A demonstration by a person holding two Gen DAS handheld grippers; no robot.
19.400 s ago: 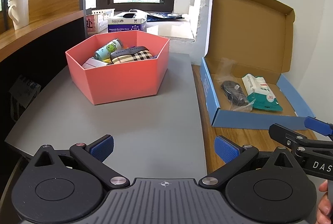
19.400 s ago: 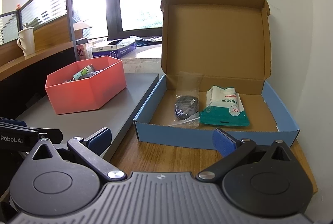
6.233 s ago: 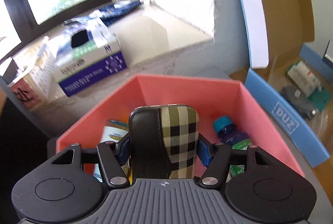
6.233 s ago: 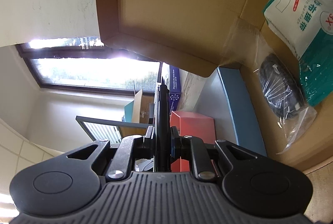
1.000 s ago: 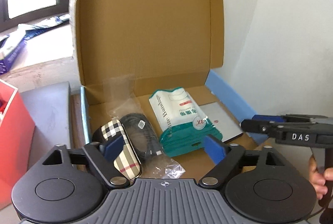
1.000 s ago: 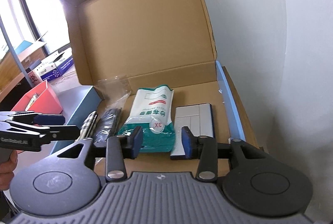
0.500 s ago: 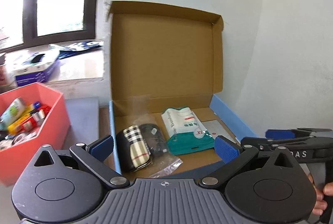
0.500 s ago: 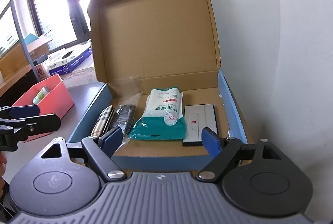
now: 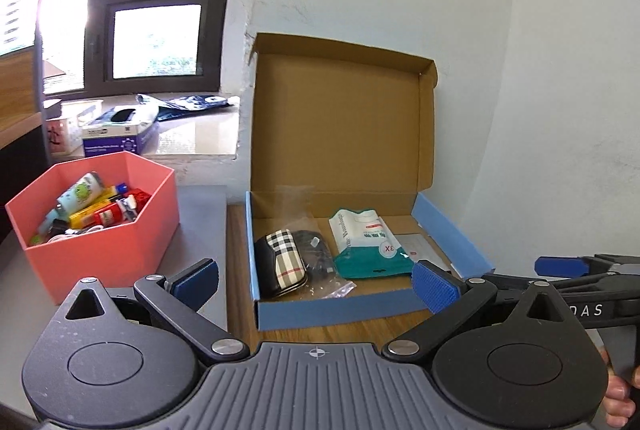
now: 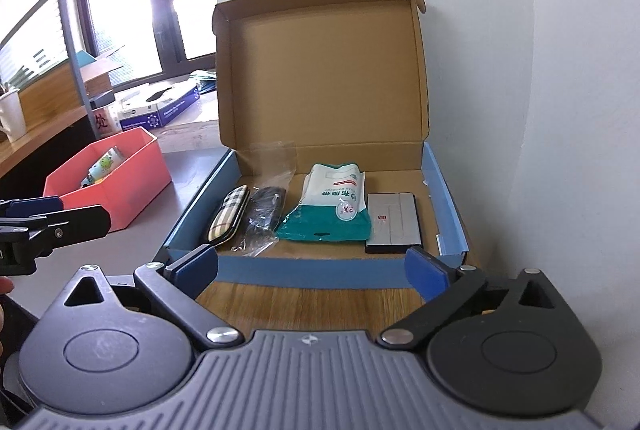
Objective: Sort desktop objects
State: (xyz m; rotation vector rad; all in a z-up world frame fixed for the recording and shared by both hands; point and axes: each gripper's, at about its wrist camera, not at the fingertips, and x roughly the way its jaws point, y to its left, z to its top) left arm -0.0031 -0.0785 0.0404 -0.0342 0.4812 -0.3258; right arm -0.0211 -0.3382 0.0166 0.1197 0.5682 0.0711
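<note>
An open blue cardboard box [image 9: 336,308] [image 10: 316,272] holds a plaid glasses case [image 9: 282,262] [image 10: 228,218], a bagged black cable [image 9: 316,262] [image 10: 264,216], a green-white pouch [image 9: 370,248] [image 10: 332,208] and a flat grey case [image 10: 394,222]. A pink hexagonal box [image 9: 100,242] [image 10: 116,182] on the left holds several small items. My left gripper [image 9: 314,282] is open and empty, in front of the box. My right gripper [image 10: 312,270] is open and empty, also in front of the box.
The box lid [image 9: 340,118] stands upright against the white wall. A grey desk [image 9: 200,214] meets a wooden strip [image 10: 304,306]. A glove box [image 9: 120,136] lies on the windowsill. A white mug [image 10: 10,114] stands on the far left ledge.
Both grippers have drawn back from the blue box, open and empty. The plaid case and the grey case stay in the box.
</note>
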